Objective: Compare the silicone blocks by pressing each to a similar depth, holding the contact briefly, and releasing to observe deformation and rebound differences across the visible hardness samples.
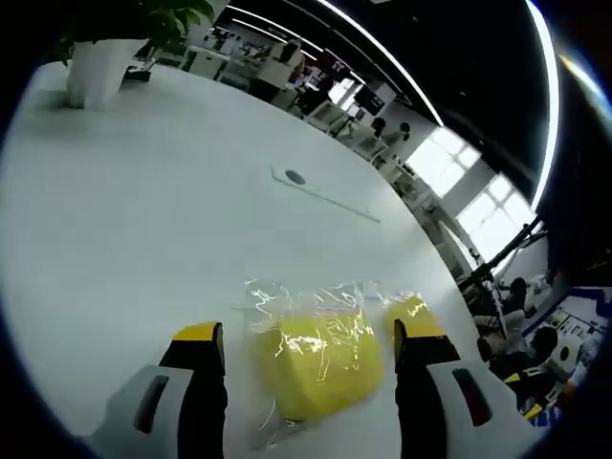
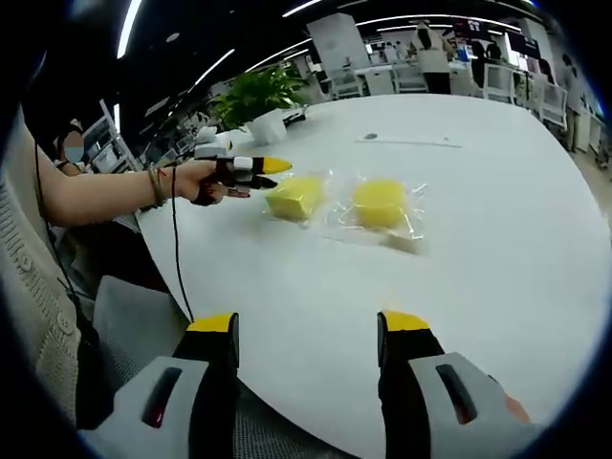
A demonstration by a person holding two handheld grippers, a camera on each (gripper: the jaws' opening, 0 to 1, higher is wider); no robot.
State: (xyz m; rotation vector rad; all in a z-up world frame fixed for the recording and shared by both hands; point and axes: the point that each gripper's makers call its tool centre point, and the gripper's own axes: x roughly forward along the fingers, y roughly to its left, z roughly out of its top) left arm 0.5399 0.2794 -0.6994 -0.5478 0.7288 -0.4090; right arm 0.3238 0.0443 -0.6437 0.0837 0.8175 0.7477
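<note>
Left gripper view puts the nearer silicone block (image 1: pixel 320 363), yellow and sealed in a clear bag (image 1: pixel 287 306), right between our left tongs (image 1: pixel 311 346), whose jaws stand apart on either side of it without touching. A second yellow block (image 1: pixel 409 308) peeks out at about 2 o'clock from the first, just past the right jaw.

From the right gripper view we see both blocks lying side by side on the white surface (image 2: pixel 497 239), the squarer one (image 2: pixel 295 197) at 9 o'clock of the rounder one (image 2: pixel 380 203), each in its own bag. Our left tongs (image 2: pixel 273 165) hover at the squarer block's 10 o'clock edge, held by a hand (image 2: pixel 191 180) with a cable trailing down. Our right tongs (image 2: pixel 306 330) hang open over the near edge, well apart from the blocks. A potted plant (image 2: pixel 256 100) stands farther back at 11 o'clock.
</note>
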